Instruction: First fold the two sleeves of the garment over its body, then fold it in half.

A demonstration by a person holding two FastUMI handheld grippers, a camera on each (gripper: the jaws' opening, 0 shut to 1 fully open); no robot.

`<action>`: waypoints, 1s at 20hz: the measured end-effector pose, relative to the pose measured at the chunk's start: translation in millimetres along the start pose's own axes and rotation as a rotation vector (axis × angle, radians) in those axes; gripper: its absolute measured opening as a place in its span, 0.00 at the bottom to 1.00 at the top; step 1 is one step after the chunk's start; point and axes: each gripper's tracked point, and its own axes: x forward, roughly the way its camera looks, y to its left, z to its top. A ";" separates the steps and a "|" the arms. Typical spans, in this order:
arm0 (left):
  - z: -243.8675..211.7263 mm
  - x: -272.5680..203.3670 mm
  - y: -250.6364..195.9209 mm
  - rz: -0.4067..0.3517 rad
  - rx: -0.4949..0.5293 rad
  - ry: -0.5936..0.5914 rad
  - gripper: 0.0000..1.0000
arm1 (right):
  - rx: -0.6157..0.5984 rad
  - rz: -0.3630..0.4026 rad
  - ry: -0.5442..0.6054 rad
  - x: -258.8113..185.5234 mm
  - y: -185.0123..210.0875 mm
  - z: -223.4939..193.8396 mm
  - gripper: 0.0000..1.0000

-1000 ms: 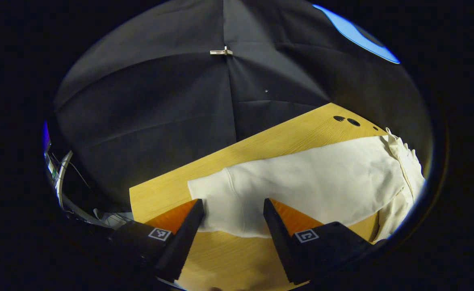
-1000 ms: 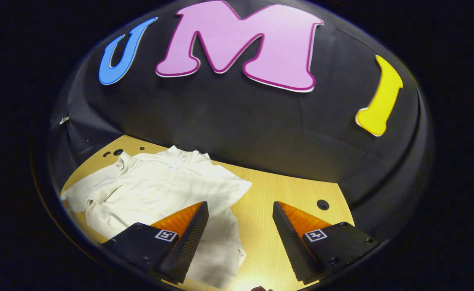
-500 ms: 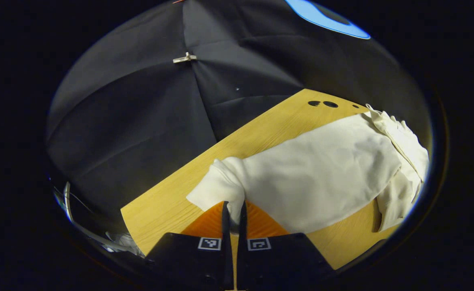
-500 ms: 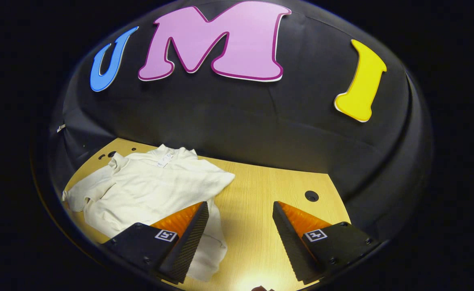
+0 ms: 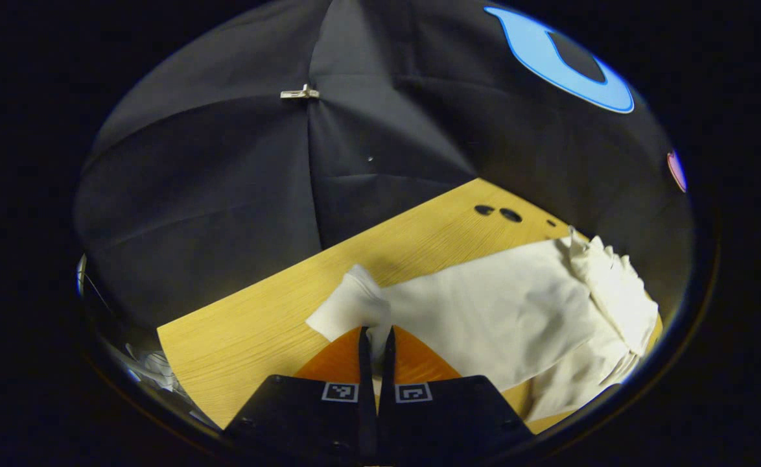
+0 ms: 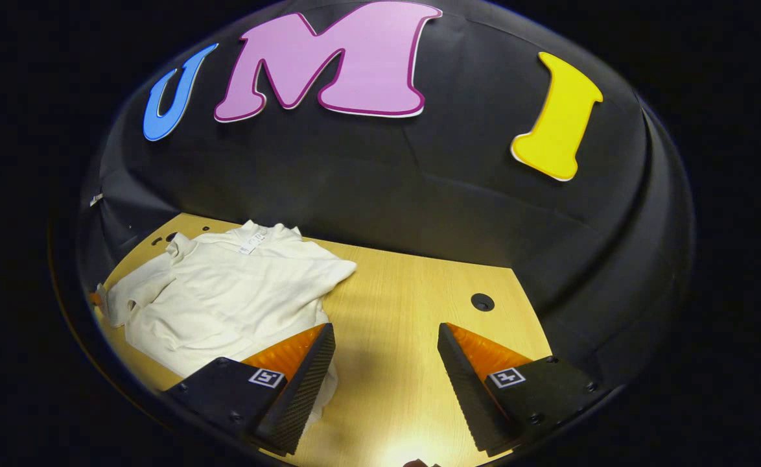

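In the left gripper view the left hand-held gripper [image 5: 374,337] has its two fingers pressed together on the cuff end of a sleeve [image 5: 354,303] of the cream garment [image 5: 497,311]. The pinched cloth bunches up just ahead of the fingertips, and the sleeve runs from there across the wooden desk [image 5: 251,331] toward the bunched collar at the far right. Bare wood lies open to the left of the cuff as far as the desk's near left corner, and a strip of bare wood runs between the sleeve and the far edge, where the black cloth wall [image 5: 225,181] hangs. Two dark holes [image 5: 497,211] sit in the desk near that far edge, apart from the cloth. A small clip [image 5: 299,93] holds the wall's seam high up.

In the right gripper view the right hand-held gripper [image 6: 386,347] hangs over the desk [image 6: 413,305] with its fingers wide apart and nothing between them. The garment [image 6: 225,292] lies on the left part of the desk, collar toward the far wall; its near hem reaches under the left finger, though whether the finger touches the cloth is hard to tell. The garment's right sleeve end points toward the desk's middle. From there rightward the wood is bare up to the right edge, with one round hole [image 6: 482,301] near the far right corner
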 end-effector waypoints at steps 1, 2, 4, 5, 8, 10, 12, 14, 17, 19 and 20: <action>10.7 1.8 -11.7 -0.013 -0.001 -0.007 0.06 | 0.008 -0.015 -0.011 -2.3 -5.4 0.5 0.98; 21.4 3.0 -26.1 -0.036 -0.010 -0.018 0.06 | 0.018 -0.028 -0.018 -4.8 -9.7 -0.2 0.98; 44.0 7.3 -56.1 -0.082 -0.019 -0.039 0.06 | 0.033 -0.042 -0.021 -10.8 -17.5 -5.9 0.98; 55.1 8.6 -70.0 -0.098 -0.010 -0.048 0.06 | 0.033 -0.053 -0.023 -13.1 -22.1 -8.9 0.98; 83.5 7.8 -124.0 -0.171 0.047 -0.082 0.06 | 0.051 -0.087 -0.042 -22.4 -36.7 -16.9 0.98; 97.1 3.0 -165.4 -0.233 0.097 -0.101 0.06 | 0.077 -0.109 -0.044 -30.3 -44.0 -28.3 0.98; 106.8 -3.7 -202.8 -0.279 0.163 -0.119 0.02 | 0.115 -0.121 -0.033 -37.6 -48.9 -41.9 0.98; 110.2 -9.7 -243.8 -0.340 0.196 -0.124 0.06 | 0.155 -0.135 0.009 -42.4 -53.6 -60.4 0.98; 105.3 -25.7 -306.4 -0.426 0.242 -0.131 0.06 | 0.193 -0.152 0.018 -48.5 -60.2 -73.7 0.98; 97.0 -39.0 -346.4 -0.491 0.281 -0.134 0.06 | 0.195 -0.162 0.021 -53.5 -64.2 -80.5 0.98; 90.3 -45.7 -366.8 -0.524 0.298 -0.128 0.06 | 0.195 -0.166 0.023 -56.4 -66.8 -84.5 0.98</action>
